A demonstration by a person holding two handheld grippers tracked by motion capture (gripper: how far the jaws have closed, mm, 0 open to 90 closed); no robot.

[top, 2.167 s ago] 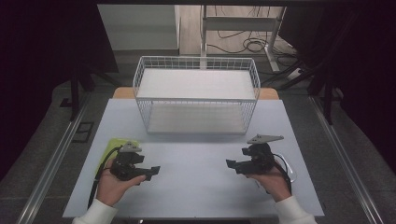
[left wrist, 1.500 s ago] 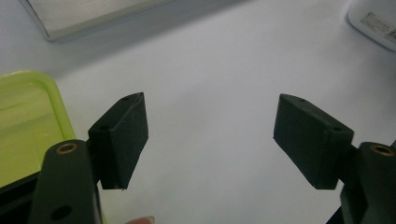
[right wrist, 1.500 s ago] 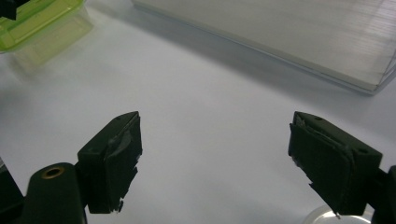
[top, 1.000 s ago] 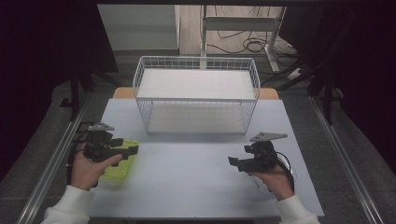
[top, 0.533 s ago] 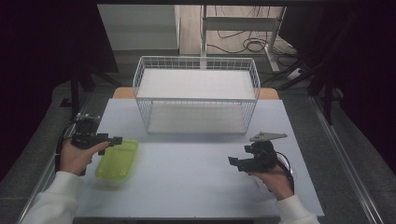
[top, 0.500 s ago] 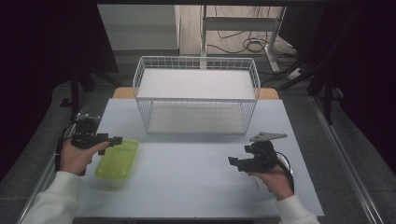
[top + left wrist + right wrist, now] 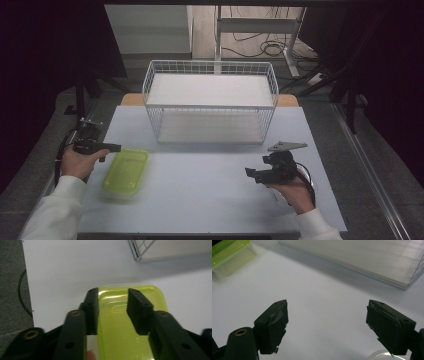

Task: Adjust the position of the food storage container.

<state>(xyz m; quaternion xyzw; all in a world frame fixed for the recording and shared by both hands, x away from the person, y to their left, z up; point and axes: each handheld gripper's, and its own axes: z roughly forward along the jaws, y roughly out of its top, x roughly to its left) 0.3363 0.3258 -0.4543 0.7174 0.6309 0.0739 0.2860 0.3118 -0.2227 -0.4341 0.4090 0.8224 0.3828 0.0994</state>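
Green box (image 7: 126, 170) seen at counter (image 7: 210, 200) left edge, lid on. Left gripper (image 7: 112, 306) held above it, fingers parted, nothing gripped. Right gripper (image 7: 327, 325) held wide open, empty. Box judged light, stiff, slick plastic; best taken by rim.

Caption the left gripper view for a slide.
Left claw, jaws apart, above the green box on the white table, basket corner beyond.

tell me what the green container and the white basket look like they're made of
Green container: probably translucent plastic, glossy; the table tints through and light glints on its lid. White basket: looks like painted or coated metal wire, an open grid of thin rods.
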